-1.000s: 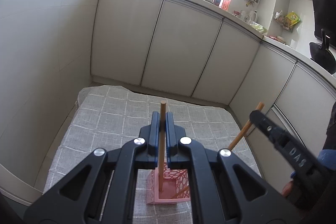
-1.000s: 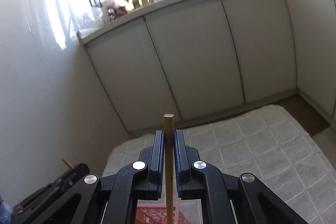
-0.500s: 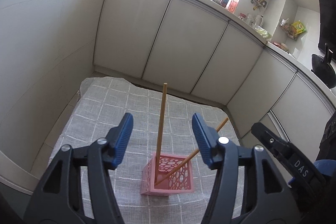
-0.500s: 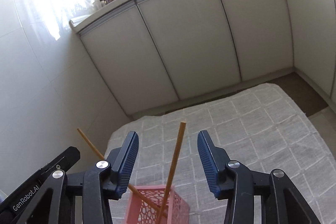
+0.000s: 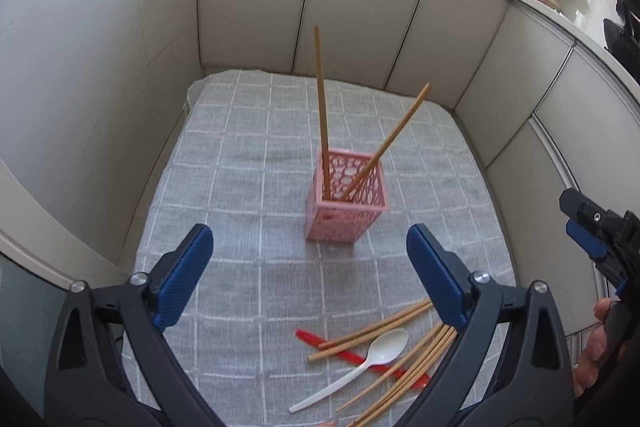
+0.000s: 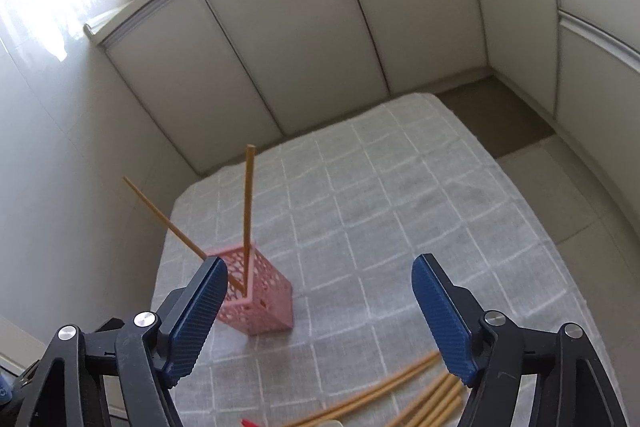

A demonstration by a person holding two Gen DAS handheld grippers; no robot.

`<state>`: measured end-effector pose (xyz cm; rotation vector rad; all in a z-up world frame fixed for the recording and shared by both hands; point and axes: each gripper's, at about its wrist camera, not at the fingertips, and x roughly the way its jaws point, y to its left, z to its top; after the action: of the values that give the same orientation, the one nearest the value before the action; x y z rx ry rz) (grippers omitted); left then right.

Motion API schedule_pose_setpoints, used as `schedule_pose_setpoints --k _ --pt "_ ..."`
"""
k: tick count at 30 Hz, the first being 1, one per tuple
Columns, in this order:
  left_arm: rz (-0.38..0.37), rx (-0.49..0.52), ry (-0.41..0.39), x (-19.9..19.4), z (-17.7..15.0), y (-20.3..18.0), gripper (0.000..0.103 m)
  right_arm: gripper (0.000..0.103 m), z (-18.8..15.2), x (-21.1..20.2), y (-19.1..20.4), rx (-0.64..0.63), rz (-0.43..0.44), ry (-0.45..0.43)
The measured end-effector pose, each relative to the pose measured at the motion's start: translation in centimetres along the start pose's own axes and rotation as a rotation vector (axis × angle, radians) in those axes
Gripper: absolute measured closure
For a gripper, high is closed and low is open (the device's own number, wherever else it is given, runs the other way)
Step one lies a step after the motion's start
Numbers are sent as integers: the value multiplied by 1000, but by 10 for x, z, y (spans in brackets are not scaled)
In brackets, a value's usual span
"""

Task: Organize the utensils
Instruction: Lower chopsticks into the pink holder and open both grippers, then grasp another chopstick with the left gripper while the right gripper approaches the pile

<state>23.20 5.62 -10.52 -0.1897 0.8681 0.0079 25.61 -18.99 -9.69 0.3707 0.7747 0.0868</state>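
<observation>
A pink perforated holder (image 5: 346,196) (image 6: 258,297) stands on the grey checked cloth (image 5: 248,163) and holds two wooden chopsticks (image 5: 322,115) (image 6: 248,211), one near upright, one leaning. My left gripper (image 5: 310,269) hangs back from the holder, its jaws opening wide with nothing between them. My right gripper (image 6: 318,303) is also opening and empty, with the holder just inside its left finger in the right wrist view. Near the front lie several loose chopsticks (image 5: 404,367) (image 6: 400,393), a white plastic spoon (image 5: 360,359) and a red utensil (image 5: 352,353).
The cloth covers a low surface boxed in by white cabinet doors (image 5: 360,7) at the back and a wall on the left. In the left wrist view the other gripper and a hand (image 5: 596,347) show at the right edge. Bare floor (image 6: 520,123) lies at the far right.
Both grippers went from shut on a chopstick to wide open, leaving the two chopsticks in the pink holder. Both pulled back and tilted down, bringing the loose utensils into view.
</observation>
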Motion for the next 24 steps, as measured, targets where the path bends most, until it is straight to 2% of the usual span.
schedule_pose_setpoints --k 7,10,15,21,24 --pt "53 54 105 14 -43 -2 6 18 -43 5 -33 36 -57 155" --pt "41 102 185 27 -57 -9 6 18 -58 18 -49 47 -111 272" --pt "17 195 265 46 -74 -34 6 18 -65 31 -74 86 -153 336" --pt "-33 300 286 68 -82 -72 6 18 -71 47 -109 141 -170 428" --pt "-67 355 282 80 -81 -94 15 18 -71 48 -126 187 -173 444"
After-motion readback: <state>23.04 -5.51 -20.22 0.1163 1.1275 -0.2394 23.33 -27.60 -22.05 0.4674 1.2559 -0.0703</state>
